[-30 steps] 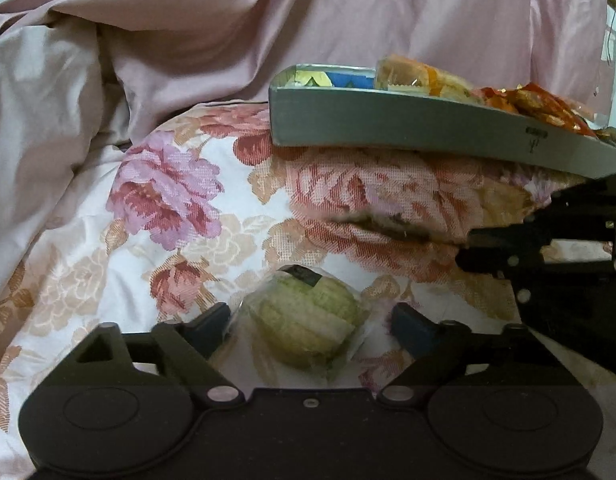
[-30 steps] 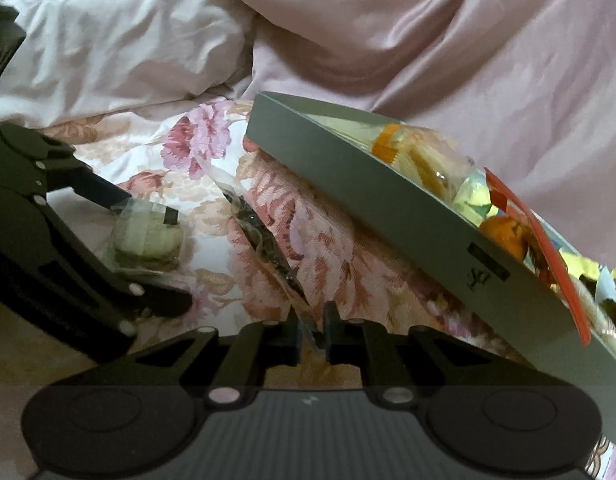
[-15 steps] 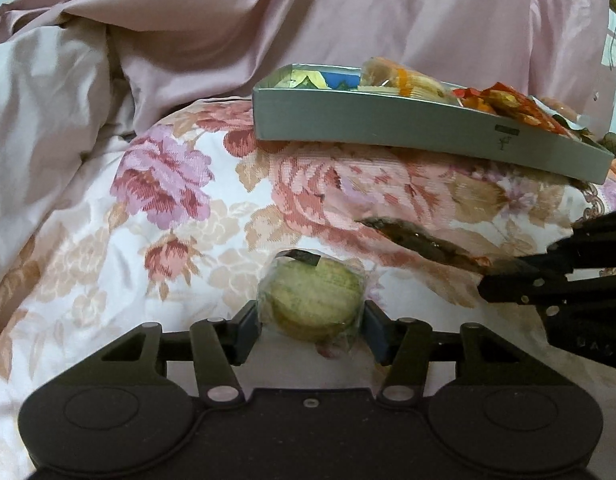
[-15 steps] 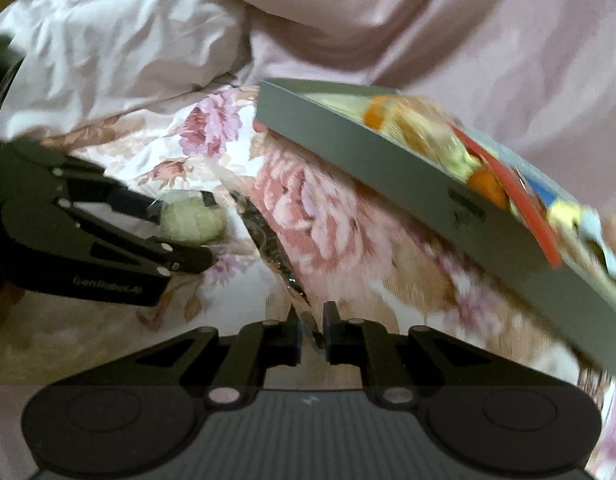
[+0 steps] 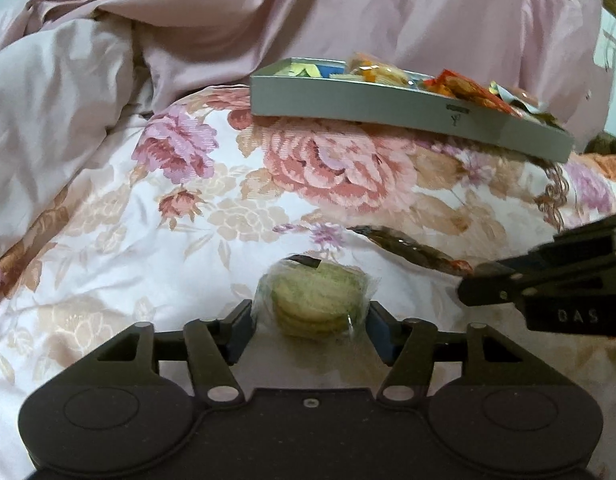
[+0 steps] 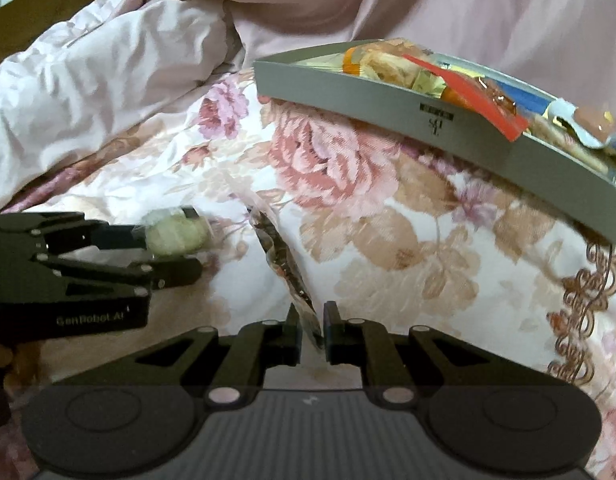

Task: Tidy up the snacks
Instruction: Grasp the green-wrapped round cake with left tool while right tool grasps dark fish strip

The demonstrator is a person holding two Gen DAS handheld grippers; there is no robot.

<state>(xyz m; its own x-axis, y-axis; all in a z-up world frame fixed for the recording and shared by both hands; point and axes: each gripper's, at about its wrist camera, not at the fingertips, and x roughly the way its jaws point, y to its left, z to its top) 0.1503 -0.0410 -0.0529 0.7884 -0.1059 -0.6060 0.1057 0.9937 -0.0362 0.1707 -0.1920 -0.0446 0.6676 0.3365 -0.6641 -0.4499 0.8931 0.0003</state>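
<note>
Over on the left, the left gripper [image 5: 310,322] has closed in around the wrapped green cookies [image 5: 318,304]. A second ago its fingers stood wide on either side of the pack; now both pads press against the clear wrapper, roughly half open around it. In the right wrist view the pack [image 6: 176,234] looks held just clear of the floral bedspread [image 6: 388,240], though I can't be sure it is fully off the cloth. I'd call that grasp made, so the pickup part of this step looks finished.

Moving to the middle, the long dark snack packet [image 6: 284,264] stretches away from the right gripper [image 6: 312,328]. Those fingers are almost completely together, pinching the near end of the packet, just as they were a second ago. From the left wrist view the packet [image 5: 408,246] pokes out flat from the tip of that gripper [image 5: 480,280], its far end free above the bedspread.

To the far right sits the grey tray [image 5: 388,106], propped on a rise in the bedding and already crowded with orange and yellow wrapped snacks [image 6: 448,80]. Both wrist views have drawn nearer to it and face it more squarely than before.

So each hand has one item, and the tray looks like the destination. Finding a free gap among what's inside seems the tricky bit.
</note>
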